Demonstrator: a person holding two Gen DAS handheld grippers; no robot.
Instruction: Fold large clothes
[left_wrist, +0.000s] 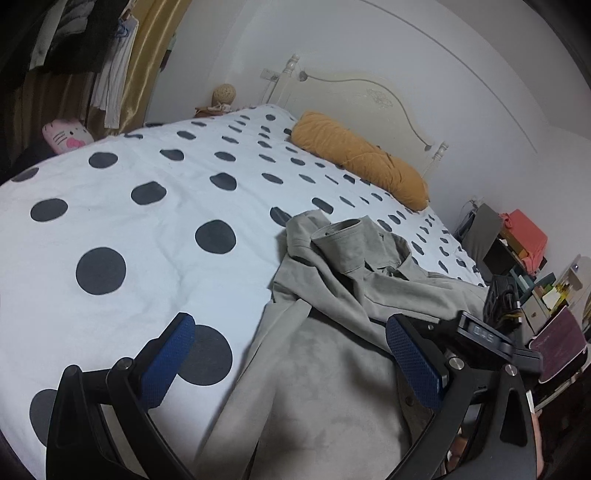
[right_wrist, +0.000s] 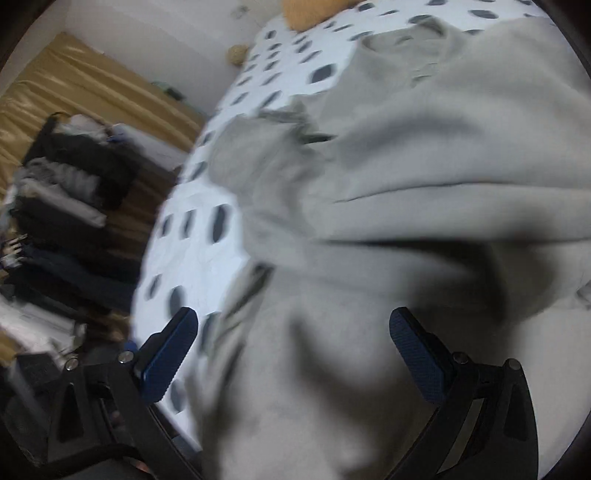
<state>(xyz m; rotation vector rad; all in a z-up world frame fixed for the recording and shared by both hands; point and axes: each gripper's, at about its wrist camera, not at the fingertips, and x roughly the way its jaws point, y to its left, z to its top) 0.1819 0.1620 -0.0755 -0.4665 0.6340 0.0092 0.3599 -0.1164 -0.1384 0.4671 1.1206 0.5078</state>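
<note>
With its blue-padded fingers spread wide, the left gripper (left_wrist: 290, 363) hovers over the near edge of a grey jacket (left_wrist: 343, 295), holding nothing. One pad (left_wrist: 168, 365) sits above the spotted bedspread (left_wrist: 147, 206); the other (left_wrist: 415, 363) is over the cloth. Just past that finger a black device (left_wrist: 491, 339) juts in from the right, hard to identify.

The jacket lies crumpled on the near right part of the bed, a cuffed sleeve (left_wrist: 338, 230) sticking up from the heap and a collar fold beside it. Farther back, an orange bolster (left_wrist: 360, 157) rests against the cream headboard (left_wrist: 369, 98). A pink cat plush (left_wrist: 66, 136) sits at the bed's far left edge, with hanging clothes (left_wrist: 74, 48) and a gold curtain (left_wrist: 147, 55) behind. Cluttered shelves (left_wrist: 524, 258) stand off the bed's right side.

The right gripper (right_wrist: 293, 356) is likewise wide apart and empty, poised above the jacket (right_wrist: 424, 166), which fills most of this blurred view. Its left pad (right_wrist: 168, 356) hangs near the bedspread's (right_wrist: 195, 240) edge, stacked dark clothing (right_wrist: 74, 184) beyond.
</note>
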